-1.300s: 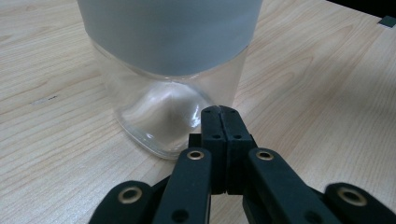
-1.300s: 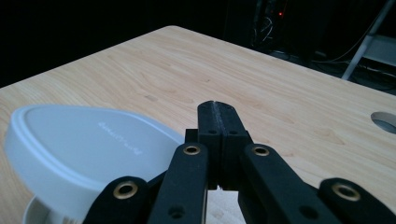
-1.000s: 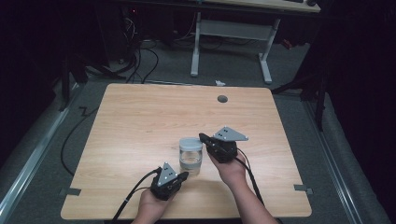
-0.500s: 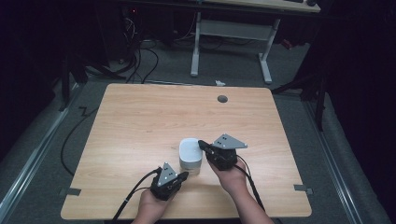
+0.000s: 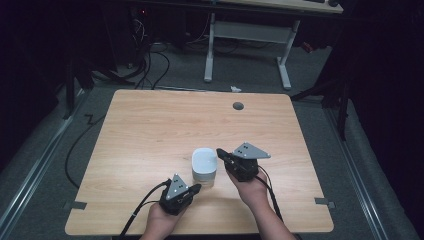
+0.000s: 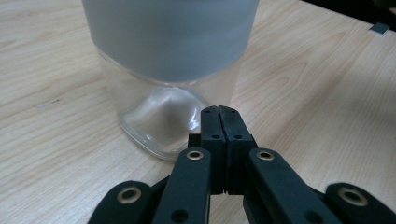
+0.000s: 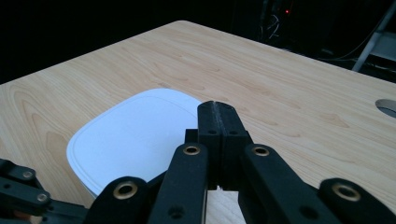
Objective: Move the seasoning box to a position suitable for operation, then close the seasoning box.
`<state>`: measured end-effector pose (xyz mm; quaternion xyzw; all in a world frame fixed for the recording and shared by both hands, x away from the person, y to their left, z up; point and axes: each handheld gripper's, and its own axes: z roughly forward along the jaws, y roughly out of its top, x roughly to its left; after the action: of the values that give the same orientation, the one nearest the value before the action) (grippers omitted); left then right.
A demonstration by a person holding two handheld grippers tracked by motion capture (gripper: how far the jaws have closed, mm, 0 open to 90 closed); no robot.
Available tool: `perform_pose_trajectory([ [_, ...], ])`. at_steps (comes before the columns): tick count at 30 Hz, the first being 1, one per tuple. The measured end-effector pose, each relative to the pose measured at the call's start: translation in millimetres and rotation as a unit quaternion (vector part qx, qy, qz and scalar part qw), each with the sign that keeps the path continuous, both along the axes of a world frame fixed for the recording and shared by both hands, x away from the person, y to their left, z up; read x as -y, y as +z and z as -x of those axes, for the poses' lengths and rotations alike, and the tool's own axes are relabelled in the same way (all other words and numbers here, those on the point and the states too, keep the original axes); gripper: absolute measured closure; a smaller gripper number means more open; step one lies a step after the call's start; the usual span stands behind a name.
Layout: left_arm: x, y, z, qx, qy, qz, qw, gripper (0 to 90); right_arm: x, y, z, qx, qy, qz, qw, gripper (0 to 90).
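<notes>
Between both closed grippers' jaws stands the lidded jar [image 5: 204,169].

Jar: clear glass jar [image 6: 161,112], squarish base with rounded corners, upright on the table, just beyond the jaw tips.
Lid: white lid [image 6: 170,32] seated on the jar, its top past the upper edge.
Left gripper: left gripper [image 6: 219,112], black jaws pressed together with nothing between them, tips at the jar's lower right corner.
Table: light wood-grain table [image 6: 317,93].
Far right: small grey tape piece [image 6: 379,28] at the table edge.
</notes>
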<state>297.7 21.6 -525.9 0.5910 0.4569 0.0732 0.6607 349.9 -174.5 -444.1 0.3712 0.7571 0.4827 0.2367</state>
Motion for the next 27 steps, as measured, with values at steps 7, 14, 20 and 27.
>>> perform_pose_trajectory([
  [7,-18.2,5.1,3.9,0.01,0.0,-0.036,0.9993,86.1,11.8,-1.4,0.2,-0.002,-0.013,-0.006,0.9999,89.8],
  [14,-56.2,8.0,-8.2,-0.004,0.032,-0.045,0.9985,79.7,29.4,-14.2,3.4,-0.019,-0.032,-0.007,0.9993,88.4],
  [20,-94.7,10.5,-23.7,-0.011,0.075,-0.037,0.9964,65.1,48.8,-27.8,3.6,-0.036,-0.05,-0.006,0.9981,84.8],
  [27,-136.7,3.5,-38.5,-0.016,0.151,-0.045,0.9874,54.0,78.4,-36.9,5.0,-0.036,-0.085,-0.01,0.9957,69.4],
])
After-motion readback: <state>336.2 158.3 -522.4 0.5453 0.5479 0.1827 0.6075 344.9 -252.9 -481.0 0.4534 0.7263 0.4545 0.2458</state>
